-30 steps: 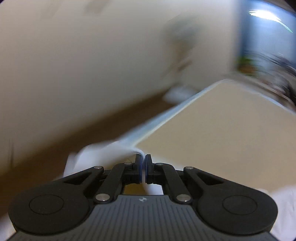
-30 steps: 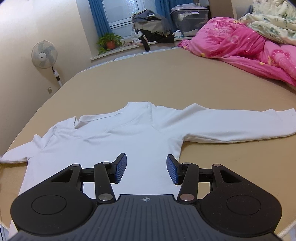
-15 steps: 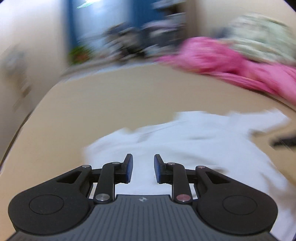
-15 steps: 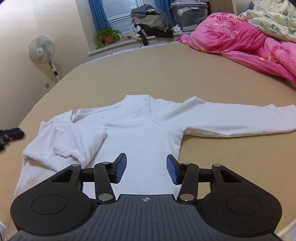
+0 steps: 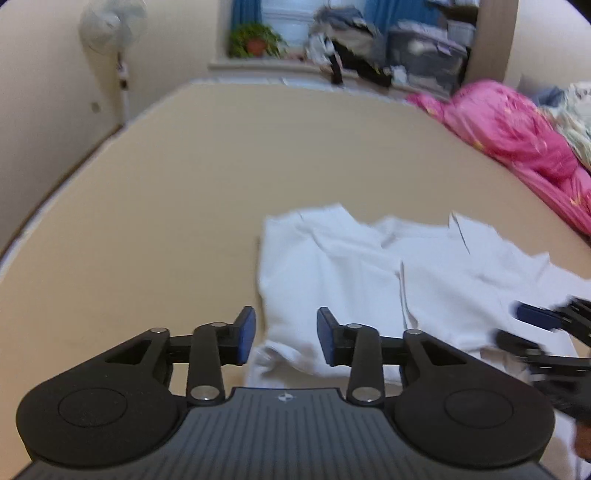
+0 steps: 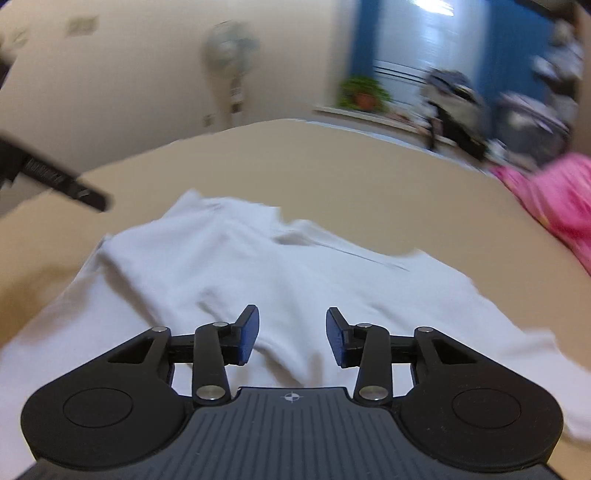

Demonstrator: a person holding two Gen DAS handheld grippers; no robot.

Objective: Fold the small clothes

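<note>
A white long-sleeved top (image 5: 354,266) lies on the tan bed (image 5: 184,192), its left sleeve folded in over the body. It also fills the middle of the right wrist view (image 6: 258,269). My left gripper (image 5: 283,338) is open and empty, just above the top's lower left edge. My right gripper (image 6: 292,338) is open and empty, low over the body of the top. The right gripper shows blurred at the right edge of the left wrist view (image 5: 535,325). Part of the left gripper shows at the left edge of the right wrist view (image 6: 55,181).
A pink quilt (image 5: 517,144) lies along the bed's right side. A standing fan (image 5: 114,33) is by the left wall. A potted plant (image 5: 255,40) and piled bags and boxes (image 5: 406,48) sit beyond the bed's far end.
My left gripper let go of the left sleeve after folding it over the body, opened wide and drew back. My right gripper swung left and moved low over the top.
</note>
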